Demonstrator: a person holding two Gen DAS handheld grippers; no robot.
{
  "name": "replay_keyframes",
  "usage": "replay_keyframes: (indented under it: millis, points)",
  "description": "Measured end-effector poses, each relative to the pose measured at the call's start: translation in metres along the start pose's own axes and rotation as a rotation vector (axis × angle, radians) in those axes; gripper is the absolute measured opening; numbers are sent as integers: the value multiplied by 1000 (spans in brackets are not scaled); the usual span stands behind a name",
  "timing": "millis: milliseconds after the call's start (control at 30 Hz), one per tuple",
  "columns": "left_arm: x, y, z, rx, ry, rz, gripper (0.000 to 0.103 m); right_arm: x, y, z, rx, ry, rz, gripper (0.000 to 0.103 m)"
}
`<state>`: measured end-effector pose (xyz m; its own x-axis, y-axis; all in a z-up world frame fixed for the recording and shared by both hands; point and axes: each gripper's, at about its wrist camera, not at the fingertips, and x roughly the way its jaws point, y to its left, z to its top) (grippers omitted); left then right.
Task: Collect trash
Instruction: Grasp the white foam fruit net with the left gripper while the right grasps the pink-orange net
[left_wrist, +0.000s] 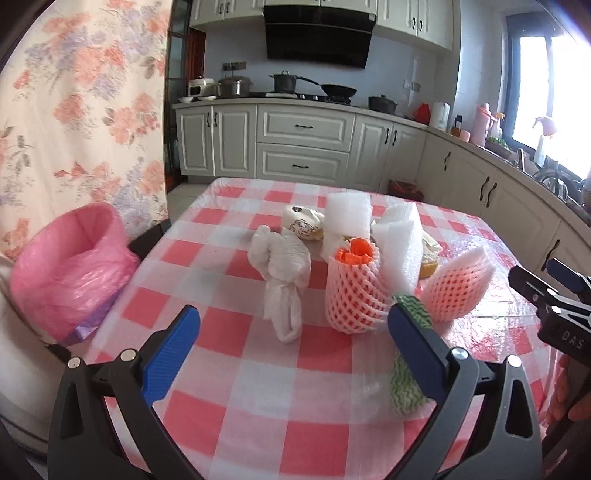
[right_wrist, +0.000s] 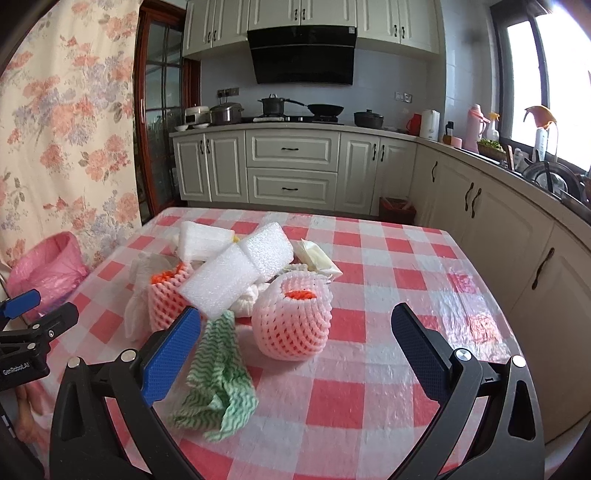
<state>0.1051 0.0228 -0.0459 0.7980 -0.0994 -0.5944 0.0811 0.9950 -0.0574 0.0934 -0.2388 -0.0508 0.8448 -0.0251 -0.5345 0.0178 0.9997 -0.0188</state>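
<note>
Trash is piled mid-table on the red-checked cloth (left_wrist: 258, 387): a crumpled white plastic bag (left_wrist: 282, 273), two pink foam fruit nets (left_wrist: 356, 291) (right_wrist: 291, 317), white foam sheets (left_wrist: 399, 243) (right_wrist: 236, 273), and a green zigzag cloth (right_wrist: 218, 384) at the front. A bin lined with a pink bag (left_wrist: 70, 269) stands off the table's left edge. My left gripper (left_wrist: 293, 332) is open, low over the near table, just short of the white bag and nearer net. My right gripper (right_wrist: 295, 332) is open too, its fingers either side of the right-hand net (left_wrist: 458, 288) and the green cloth (left_wrist: 406, 380).
A food wrapper (left_wrist: 304, 221) and a cream packet (right_wrist: 317, 258) lie behind the pile. Kitchen cabinets (left_wrist: 303, 144) and a counter with pots run along the back and right. A floral curtain (left_wrist: 74, 103) hangs at left. A hand (left_wrist: 565, 384) holds the right gripper.
</note>
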Motion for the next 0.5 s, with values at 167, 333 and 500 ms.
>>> replay_keyframes:
  millis: [167, 333, 500]
  points:
    - [40, -14, 7, 67, 17, 17, 98, 43, -5, -1, 0, 64, -20, 96]
    - [77, -29, 10, 108, 64, -5, 98, 71, -9, -4, 9, 106, 8, 95]
    - [103, -39, 9, 124, 101, -29, 98, 89, -16, -10, 47, 143, 61, 82]
